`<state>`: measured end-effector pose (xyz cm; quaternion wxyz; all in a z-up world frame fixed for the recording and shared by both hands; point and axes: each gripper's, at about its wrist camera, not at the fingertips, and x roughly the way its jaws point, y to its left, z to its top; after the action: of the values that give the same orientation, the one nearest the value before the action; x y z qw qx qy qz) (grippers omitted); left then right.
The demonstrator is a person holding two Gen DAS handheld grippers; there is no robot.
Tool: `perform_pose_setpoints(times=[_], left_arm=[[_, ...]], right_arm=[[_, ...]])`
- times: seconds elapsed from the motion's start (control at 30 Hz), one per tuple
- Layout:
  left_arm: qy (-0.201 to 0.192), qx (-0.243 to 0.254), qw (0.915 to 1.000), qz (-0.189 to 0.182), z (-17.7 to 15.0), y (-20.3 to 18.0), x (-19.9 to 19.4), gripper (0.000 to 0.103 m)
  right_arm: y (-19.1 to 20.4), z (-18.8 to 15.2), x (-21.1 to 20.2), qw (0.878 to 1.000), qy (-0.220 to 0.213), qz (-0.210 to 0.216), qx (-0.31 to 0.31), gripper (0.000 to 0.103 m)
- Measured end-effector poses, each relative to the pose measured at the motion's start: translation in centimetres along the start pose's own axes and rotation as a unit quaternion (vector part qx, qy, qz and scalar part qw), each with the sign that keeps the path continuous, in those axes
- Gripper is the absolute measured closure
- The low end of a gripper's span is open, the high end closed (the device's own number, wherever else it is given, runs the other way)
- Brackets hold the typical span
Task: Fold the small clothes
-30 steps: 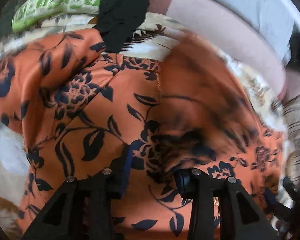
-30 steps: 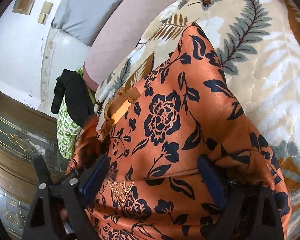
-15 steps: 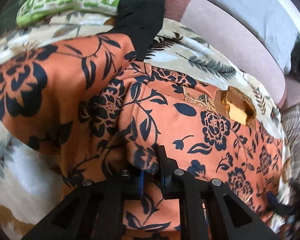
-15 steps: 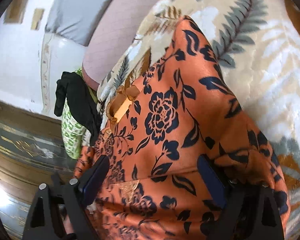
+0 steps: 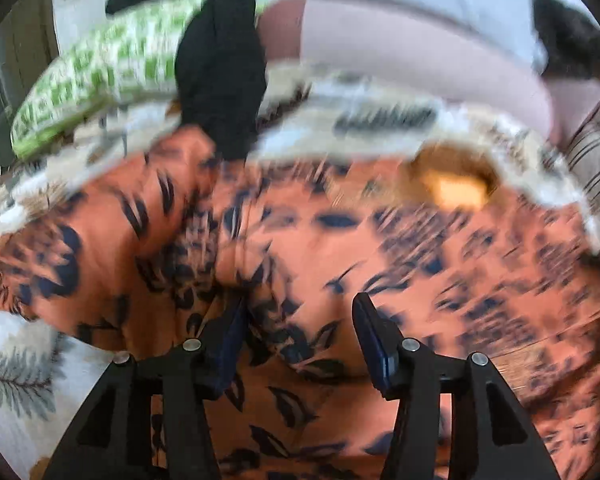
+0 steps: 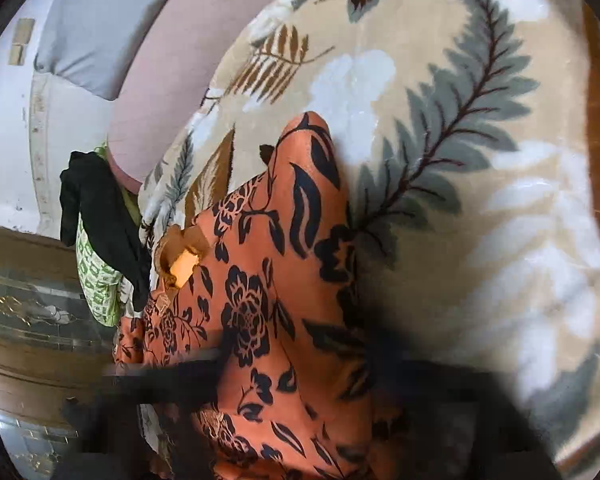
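Observation:
An orange garment with a dark blue flower print lies on a leaf-patterned blanket. Its neck opening with a yellow lining faces the far side. My left gripper is open just above the near part of the cloth, nothing between its fingers. In the right wrist view the garment runs as a folded strip up the blanket. My right gripper is a dark motion blur low in that view, so its state is unclear.
A green-and-white patterned cushion with a black cloth draped over it sits at the far left. A pink mattress edge and a grey pillow lie beyond the blanket. A tiled floor shows at the left.
My left gripper was shut on a fold of the garment half a second ago and is now open and drawn back. The right gripper is moving fast and has blurred; the garment looks narrower.

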<state>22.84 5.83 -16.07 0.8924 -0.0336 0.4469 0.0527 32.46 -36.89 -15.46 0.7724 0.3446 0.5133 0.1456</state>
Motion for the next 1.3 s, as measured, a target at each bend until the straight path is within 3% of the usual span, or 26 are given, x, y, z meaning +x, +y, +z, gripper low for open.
perform_pose_setpoints(times=[0.1,0.17,0.27,0.3,0.33,0.4,0.5,0.53,0.57,0.6,0.63,0.67,0.73,0.77,0.83,0.97,1.03,1.13,1.2,1.3], left_arm=[[-0.014,0.016,0.9998,0.007,-0.3,-0.3,0.3,0.049],[-0.017,0.025,0.9995,0.009,-0.4,-0.5,-0.1,0.049],[-0.022,0.020,0.9995,0.003,-0.2,-0.2,-0.7,0.049],[-0.030,0.017,0.9994,-0.001,-0.3,-0.1,-1.2,0.048],[-0.037,0.014,0.9992,-0.006,-0.3,0.1,-1.6,0.045],[-0.040,0.014,0.9990,-0.014,-0.3,0.2,-1.4,0.040],[-0.019,0.013,0.9997,-0.007,-0.6,0.2,0.1,0.039],[-0.018,0.007,0.9997,-0.013,-0.6,0.3,0.1,0.038],[-0.015,-0.001,0.9996,-0.026,-0.4,0.7,-0.3,0.038],[-0.013,-0.013,0.9988,-0.045,-0.2,1.3,-0.9,0.038],[-0.020,-0.028,0.9969,-0.070,-0.1,2.2,-1.9,0.038],[-0.028,-0.041,0.9950,-0.086,0.0,3.0,-2.6,0.035],[-0.042,-0.090,0.9888,-0.111,0.0,5.5,-4.3,0.033],[-0.050,-0.123,0.9831,-0.126,-0.2,7.2,-5.1,0.033],[-0.067,-0.194,0.9675,-0.147,-1.4,11.2,-6.7,0.033],[-0.078,-0.332,0.9281,-0.150,-3.7,20.0,-7.0,0.029],[-0.076,-0.412,0.8922,-0.168,-4.9,24.6,-6.3,0.029],[-0.094,-0.534,0.8115,-0.218,-7.5,31.0,-5.2,0.029],[-0.095,-0.564,0.7908,-0.219,-8.2,33.1,-4.6,0.029],[-0.094,-0.597,0.7686,-0.210,-8.9,35.8,-3.3,0.029]], right_arm=[[-2.2,0.0,-0.2,0.996,-0.026,-0.084,0.014,0.085],[-2.4,-0.2,-0.6,0.997,-0.029,-0.066,0.007,0.085],[-0.6,-0.3,-2.6,0.997,-0.055,-0.048,0.007,0.066],[0.7,-0.6,-3.6,0.997,-0.071,-0.025,-0.003,0.037],[1.7,-0.8,-4.1,0.996,-0.081,-0.014,-0.017,0.016],[4.0,-1.1,-4.4,0.995,-0.084,0.019,-0.059,0.015],[5.0,-0.3,-1.9,0.992,-0.044,0.090,-0.075,0.016],[4.1,0.1,-0.4,0.995,-0.031,0.059,-0.068,0.016],[1.8,1.1,1.5,0.999,-0.016,-0.012,-0.025,0.016],[0.3,1.7,1.6,1.000,-0.026,0.001,0.016,0.023],[-0.4,1.7,0.4,0.997,-0.053,0.033,0.054,0.023],[-0.1,1.3,-0.9,0.995,-0.076,0.032,0.060,0.023],[2.5,-0.6,-3.5,0.993,-0.114,0.014,0.006,0.016],[3.4,-1.7,-4.1,0.993,-0.113,0.017,-0.013,0.016],[5.2,-4.9,-4.6,0.993,-0.088,0.018,-0.072,0.016],[5.7,-11.0,-3.7,0.987,-0.049,-0.036,-0.146,0.016],[4.8,-13.2,-2.9,0.988,-0.032,-0.048,-0.143,0.016],[3.6,-15.0,-2.8,0.990,-0.022,-0.052,-0.129,0.016],[3.7,-15.1,-2.5,0.990,-0.024,-0.055,-0.129,0.016],[3.5,-15.2,-2.8,0.991,-0.020,-0.061,-0.121,0.016]])
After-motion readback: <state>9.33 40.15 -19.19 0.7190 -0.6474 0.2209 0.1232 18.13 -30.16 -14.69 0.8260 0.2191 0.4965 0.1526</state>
